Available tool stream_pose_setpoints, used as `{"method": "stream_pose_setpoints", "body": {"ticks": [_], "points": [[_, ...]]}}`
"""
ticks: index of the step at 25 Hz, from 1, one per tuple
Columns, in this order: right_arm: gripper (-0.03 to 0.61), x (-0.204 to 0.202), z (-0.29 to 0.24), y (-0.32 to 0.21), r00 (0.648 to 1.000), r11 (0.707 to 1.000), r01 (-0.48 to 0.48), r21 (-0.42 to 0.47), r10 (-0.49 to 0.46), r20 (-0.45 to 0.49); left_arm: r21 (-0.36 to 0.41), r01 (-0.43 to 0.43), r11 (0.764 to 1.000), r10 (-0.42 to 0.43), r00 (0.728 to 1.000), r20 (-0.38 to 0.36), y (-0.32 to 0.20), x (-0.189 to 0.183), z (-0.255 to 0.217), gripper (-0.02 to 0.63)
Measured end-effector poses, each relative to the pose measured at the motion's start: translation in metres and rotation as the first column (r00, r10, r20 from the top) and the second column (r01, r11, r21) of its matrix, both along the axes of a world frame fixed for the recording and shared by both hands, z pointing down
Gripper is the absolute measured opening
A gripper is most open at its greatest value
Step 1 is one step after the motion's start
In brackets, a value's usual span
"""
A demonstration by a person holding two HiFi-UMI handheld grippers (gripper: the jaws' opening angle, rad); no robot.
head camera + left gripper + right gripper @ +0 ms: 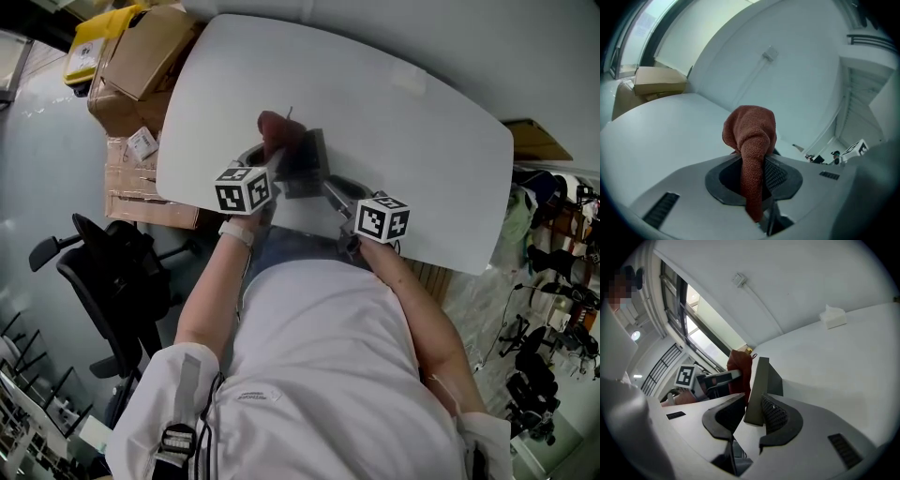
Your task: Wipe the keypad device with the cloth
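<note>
A red-brown cloth (751,140) hangs bunched between the jaws of my left gripper (753,177), which is shut on it. In the head view the cloth (273,128) is just above the near edge of the white table (422,141). The dark, flat keypad device (758,385) stands edge-on between the jaws of my right gripper (751,414), which is shut on it. From the head view the device (306,157) is right beside the cloth, with the left gripper (270,161) and right gripper (328,187) close together. The keypad face is hidden.
A white tissue box (833,316) sits far across the table. Cardboard boxes (141,56) and a yellow item are stacked left of the table. A black office chair (112,272) stands on the floor at the left. Clutter lines the right wall.
</note>
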State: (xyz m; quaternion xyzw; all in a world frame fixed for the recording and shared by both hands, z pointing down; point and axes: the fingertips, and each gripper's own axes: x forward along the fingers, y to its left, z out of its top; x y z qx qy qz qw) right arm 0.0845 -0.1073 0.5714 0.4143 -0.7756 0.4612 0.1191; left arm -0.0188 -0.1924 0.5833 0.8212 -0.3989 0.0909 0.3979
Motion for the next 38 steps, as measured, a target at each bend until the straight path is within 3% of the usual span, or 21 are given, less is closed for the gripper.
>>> {"method": "stream_pose_setpoints", "body": {"ticks": [4,9,21,28,38], "points": [[0.114,-0.001,-0.001,0.000,1.000,1.000,0.012,0.003,-0.012,-0.010,0.043,-0.085,0.995,0.088,0.993,-0.084,0.009,0.036,-0.028,0.077],[0.111,-0.002,0.001,0.001,0.999,0.999,0.036,0.008,-0.035,-0.041,0.029,-0.172,0.985,0.174,0.983,-0.066,0.021,0.064,-0.016,0.077],[0.110,-0.003,0.002,0.001,0.998,0.999,0.043,0.000,-0.043,-0.054,-0.032,-0.082,0.996,0.081,0.996,-0.034,0.022,0.039,0.019,0.077],[0.110,-0.004,0.002,0.002,0.997,0.999,0.050,-0.003,-0.050,-0.062,-0.079,0.009,0.997,-0.006,0.999,0.034,0.022,0.011,0.048,0.077],[0.110,-0.002,0.000,0.000,0.997,0.999,0.046,0.004,-0.045,-0.069,-0.106,0.039,0.994,-0.024,0.991,0.132,0.024,-0.010,0.068,0.077]]}}
